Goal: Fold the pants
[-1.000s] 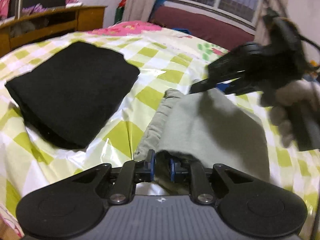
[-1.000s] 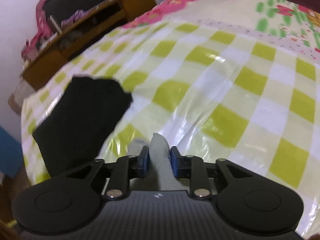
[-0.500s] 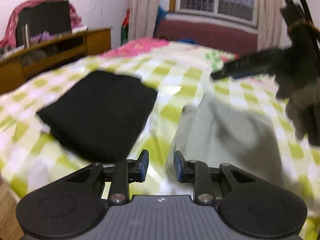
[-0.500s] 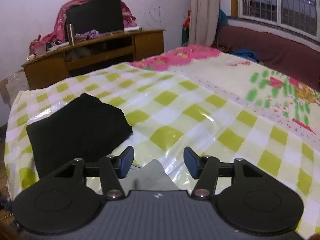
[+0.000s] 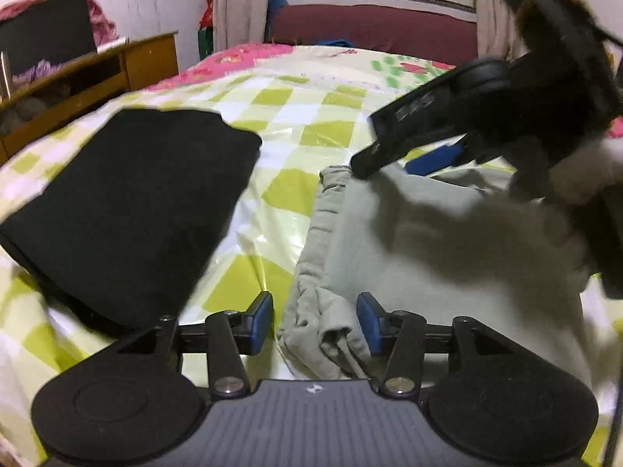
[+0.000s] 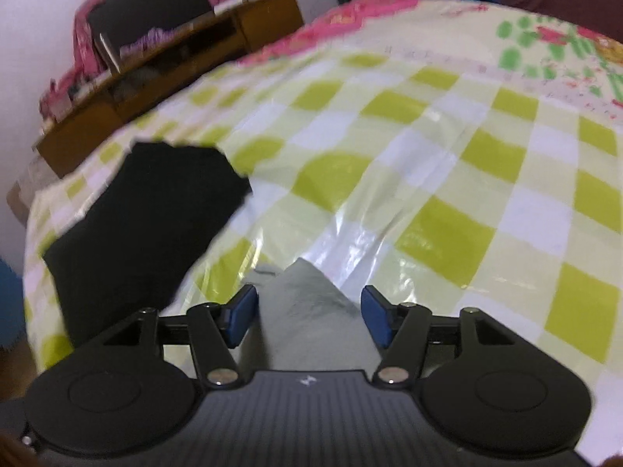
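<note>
Folded grey-green pants (image 5: 428,249) lie on the checked bed cover, their gathered waistband along the left edge. My left gripper (image 5: 315,323) hovers at the near corner, its jaws opening; the bunched cloth lies between the blue pads without being pressed. In the right wrist view my right gripper (image 6: 309,317) is over the pants' far corner (image 6: 307,303), its jaws also opening and clear of the cloth. That right gripper (image 5: 412,159) also shows in the left wrist view, held by a gloved hand (image 5: 576,179) over the far edge.
A folded black garment (image 5: 128,202) lies on the bed to the left of the pants, also seen as a black garment (image 6: 144,225) in the right wrist view. A wooden cabinet (image 5: 89,81) stands beyond the bed's left side. A dark red sofa (image 5: 373,27) sits under the window.
Both grippers, shut on pants corners a second ago, have let go and opened; the pants now lie flat. Both views swung upward half a second ago and are back down over the cloth.
</note>
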{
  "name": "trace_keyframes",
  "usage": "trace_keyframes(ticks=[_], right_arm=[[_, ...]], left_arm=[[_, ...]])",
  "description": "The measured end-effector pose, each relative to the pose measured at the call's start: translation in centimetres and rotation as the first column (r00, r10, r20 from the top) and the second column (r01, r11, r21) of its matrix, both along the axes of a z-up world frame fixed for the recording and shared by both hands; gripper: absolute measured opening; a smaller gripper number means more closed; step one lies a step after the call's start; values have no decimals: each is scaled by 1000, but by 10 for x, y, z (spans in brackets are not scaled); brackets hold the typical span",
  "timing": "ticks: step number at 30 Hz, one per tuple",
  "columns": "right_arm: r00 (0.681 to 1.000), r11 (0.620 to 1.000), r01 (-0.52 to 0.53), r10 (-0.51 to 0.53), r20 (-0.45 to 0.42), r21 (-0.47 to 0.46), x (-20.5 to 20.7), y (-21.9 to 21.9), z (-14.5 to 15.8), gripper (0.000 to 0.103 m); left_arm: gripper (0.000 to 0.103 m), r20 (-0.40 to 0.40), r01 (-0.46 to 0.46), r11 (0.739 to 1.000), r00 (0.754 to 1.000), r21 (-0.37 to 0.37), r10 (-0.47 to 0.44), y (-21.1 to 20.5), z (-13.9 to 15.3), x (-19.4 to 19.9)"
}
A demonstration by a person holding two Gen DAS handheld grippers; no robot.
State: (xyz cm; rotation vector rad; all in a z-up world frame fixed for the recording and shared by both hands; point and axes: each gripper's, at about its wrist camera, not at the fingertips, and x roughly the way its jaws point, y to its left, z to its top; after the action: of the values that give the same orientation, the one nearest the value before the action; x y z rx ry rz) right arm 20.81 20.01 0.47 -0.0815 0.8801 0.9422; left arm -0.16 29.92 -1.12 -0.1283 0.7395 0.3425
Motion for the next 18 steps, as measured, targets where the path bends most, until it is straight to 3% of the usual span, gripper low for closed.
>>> trace_keyframes(ticks=[4,8,9,12,16,18], right_arm=[[998,998,55,-53,-32,44,-20,-59,15,63],[978,985,170,-168,-121,6,-36,-117,-2,65],[968,980,198,-194,-162,10,-39,-128,-10,65],[935,966,258,-243,-259,26,-42,-146,-26,65],[926,960,270,-239,-291,69,-43,-149,-28,67],[929,963,256,-220,-296,89,-42,-146,-25,67]], left_arm=[[62,35,14,1000,999,25,-15,-1,14,-7],[66,18,36,999,999,18,-36,4,9,0],[71,5,47,999,999,11,-47,4,5,4],[74,-38,73,997,997,8,-73,2,-3,12],[74,-58,113,990,992,88,-108,-7,2,11],[74,-61,113,989,992,91,-108,-7,6,12]])
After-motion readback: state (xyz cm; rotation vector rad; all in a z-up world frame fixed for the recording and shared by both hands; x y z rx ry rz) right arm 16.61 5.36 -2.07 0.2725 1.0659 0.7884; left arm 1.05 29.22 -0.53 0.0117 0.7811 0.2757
